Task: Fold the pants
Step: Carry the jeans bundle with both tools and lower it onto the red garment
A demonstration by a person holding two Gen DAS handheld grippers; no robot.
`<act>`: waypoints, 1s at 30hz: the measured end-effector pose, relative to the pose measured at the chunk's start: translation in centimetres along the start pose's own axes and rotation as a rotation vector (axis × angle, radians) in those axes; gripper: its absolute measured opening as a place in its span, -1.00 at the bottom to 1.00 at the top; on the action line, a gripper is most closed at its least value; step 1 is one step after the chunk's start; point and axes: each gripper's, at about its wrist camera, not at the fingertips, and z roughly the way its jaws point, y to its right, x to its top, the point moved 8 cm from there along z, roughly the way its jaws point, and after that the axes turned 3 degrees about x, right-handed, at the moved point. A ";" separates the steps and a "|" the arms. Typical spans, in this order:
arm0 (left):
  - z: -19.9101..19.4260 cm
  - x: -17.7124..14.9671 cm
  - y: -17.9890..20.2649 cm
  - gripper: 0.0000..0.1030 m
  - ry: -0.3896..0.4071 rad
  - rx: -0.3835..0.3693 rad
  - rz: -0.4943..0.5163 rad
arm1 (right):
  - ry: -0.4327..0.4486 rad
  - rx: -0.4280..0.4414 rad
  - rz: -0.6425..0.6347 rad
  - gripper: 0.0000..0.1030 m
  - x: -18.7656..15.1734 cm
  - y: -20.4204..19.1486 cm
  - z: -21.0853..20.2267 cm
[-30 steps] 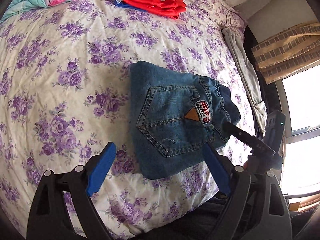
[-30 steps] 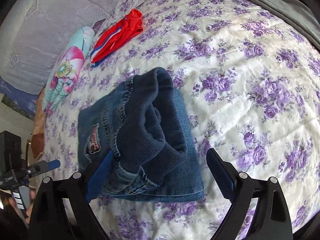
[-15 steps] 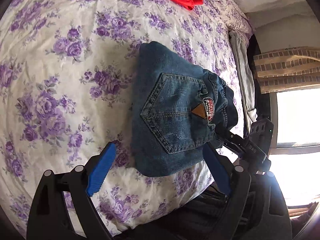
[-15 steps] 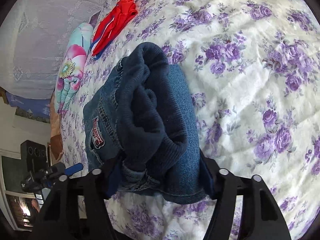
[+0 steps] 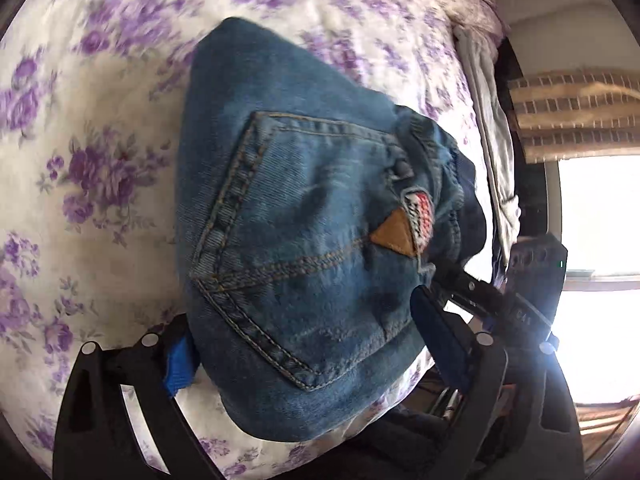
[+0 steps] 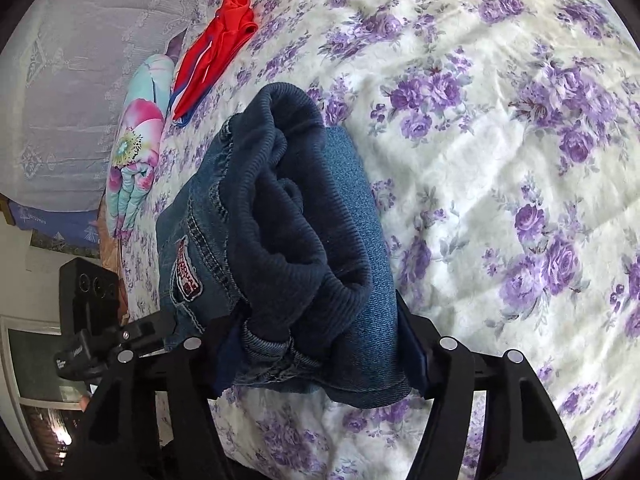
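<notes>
Pants (image 5: 304,240), folded denim bundle, lay on flowered bed (image 6: 500,128), centre of both frames. Right tool (image 6: 316,344) clenched on bundle's thick waistband end; left tool (image 5: 304,344) straddled pocket end, fingers touching denim, grip unclear. Denim probably heavy, soft, layers slip: hold all layers together.

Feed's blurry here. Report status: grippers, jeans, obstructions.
Right gripper shut on folded jeans at the waistband end. Left gripper straddles the pocket end, grip unclear. Red garment lies apart; nothing in the way.
</notes>
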 end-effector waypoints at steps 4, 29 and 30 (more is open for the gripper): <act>-0.1 0.2 -1.4 0.28 0.015 0.015 -0.037 | 0.003 -0.003 0.002 0.32 0.0 0.0 0.2; -16.7 25.6 0.0 -0.16 0.426 0.138 0.056 | 0.201 -0.085 -0.491 -0.05 26.1 -24.2 2.2; -16.9 27.8 -0.3 -0.16 0.428 0.140 0.050 | 0.206 -0.091 -0.491 -0.05 28.1 -24.8 3.1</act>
